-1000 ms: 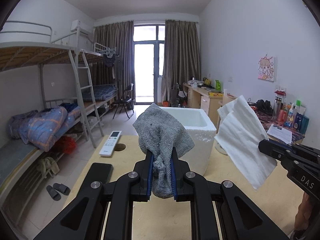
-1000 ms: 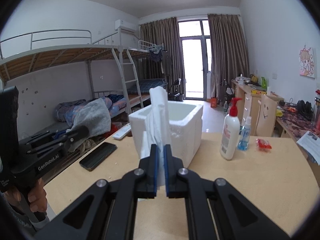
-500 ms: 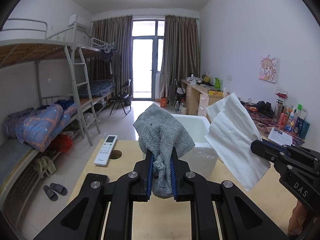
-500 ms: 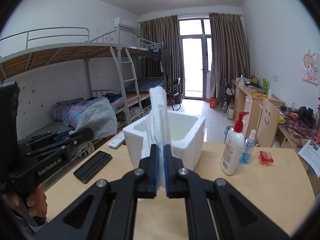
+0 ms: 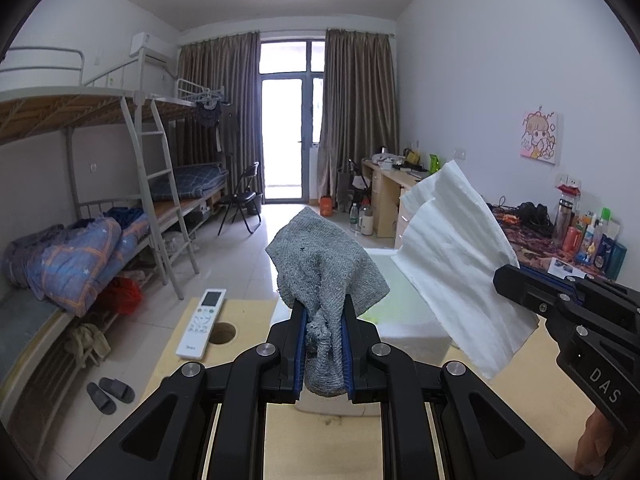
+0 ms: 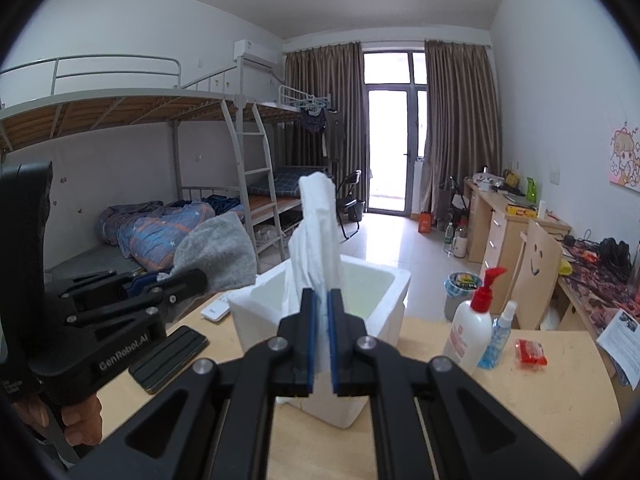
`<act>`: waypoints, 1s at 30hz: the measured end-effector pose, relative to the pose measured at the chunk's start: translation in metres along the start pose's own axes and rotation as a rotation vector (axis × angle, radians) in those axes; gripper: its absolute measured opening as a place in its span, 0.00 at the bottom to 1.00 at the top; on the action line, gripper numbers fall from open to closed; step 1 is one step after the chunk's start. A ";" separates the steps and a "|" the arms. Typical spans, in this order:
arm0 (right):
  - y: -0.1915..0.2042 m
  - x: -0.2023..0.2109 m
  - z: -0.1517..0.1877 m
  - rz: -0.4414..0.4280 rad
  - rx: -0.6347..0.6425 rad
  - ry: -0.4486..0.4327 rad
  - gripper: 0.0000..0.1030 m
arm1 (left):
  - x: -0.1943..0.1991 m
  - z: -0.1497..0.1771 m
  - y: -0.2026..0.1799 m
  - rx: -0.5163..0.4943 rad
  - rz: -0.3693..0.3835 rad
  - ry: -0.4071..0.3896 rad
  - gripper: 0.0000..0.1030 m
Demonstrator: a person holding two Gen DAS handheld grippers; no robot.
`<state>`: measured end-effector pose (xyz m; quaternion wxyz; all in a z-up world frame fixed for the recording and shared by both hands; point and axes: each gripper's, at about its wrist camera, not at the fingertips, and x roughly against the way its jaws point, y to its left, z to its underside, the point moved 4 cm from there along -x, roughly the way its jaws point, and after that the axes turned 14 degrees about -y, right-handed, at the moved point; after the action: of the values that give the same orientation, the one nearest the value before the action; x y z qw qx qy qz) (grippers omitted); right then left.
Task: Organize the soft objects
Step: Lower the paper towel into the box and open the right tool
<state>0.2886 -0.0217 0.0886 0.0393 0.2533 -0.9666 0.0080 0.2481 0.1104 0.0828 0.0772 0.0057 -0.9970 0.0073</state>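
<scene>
While both grippers hang above the wooden table (image 6: 540, 408), the left gripper (image 5: 323, 344), frame center, is clamped on a gray cloth (image 5: 326, 272). Right gripper (image 6: 321, 340) pinches a white paper towel (image 6: 316, 232), standing upright at center. White foam box (image 6: 384, 320) sits just behind/below both, w/ a remote (image 5: 202, 322) at lower left.

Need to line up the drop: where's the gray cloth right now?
The gray cloth is clamped in the left gripper, held above the table, just before the white foam box.
</scene>
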 end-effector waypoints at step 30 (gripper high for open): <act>0.001 -0.092 0.013 -0.046 -0.006 0.081 0.08 | -0.048 -0.011 0.026 -0.028 -0.101 -0.028 0.15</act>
<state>0.3671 0.0231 0.0680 0.0796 0.2749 -0.9581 0.0143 0.2973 0.1367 0.0858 0.0634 0.0552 -0.9964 -0.0105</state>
